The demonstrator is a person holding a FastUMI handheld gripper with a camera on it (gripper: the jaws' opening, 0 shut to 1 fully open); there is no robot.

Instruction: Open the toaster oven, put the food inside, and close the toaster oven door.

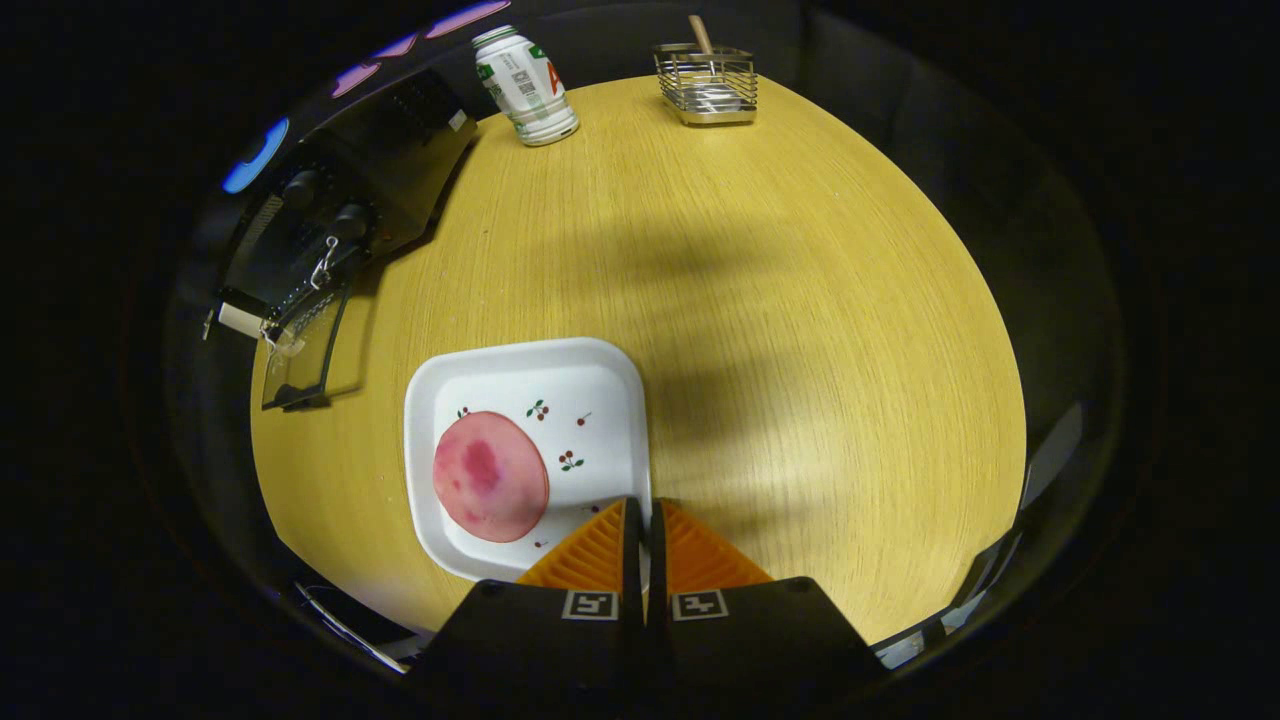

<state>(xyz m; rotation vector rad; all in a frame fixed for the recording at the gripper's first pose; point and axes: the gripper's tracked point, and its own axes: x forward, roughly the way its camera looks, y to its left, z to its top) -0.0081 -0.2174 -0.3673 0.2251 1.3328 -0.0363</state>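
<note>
The gripper [645, 520] hung above a round yellow wooden table [800, 300], its two orange fingers [590, 550] pressed together with only a thin slit between them and nothing pinched. Their tips sat over the near right edge of a white square plate [600, 375] with small cherry prints. On that plate, just left of the fingers, lay the food, a flat round pink slice [490, 476]. Well beyond the plate, at the table's far left, stood the black toaster oven [350, 200], its glass door [300, 350] swung down open. Farther back stood a white can [525, 85] and a wire basket [706, 85] holding a wooden handle.
</note>
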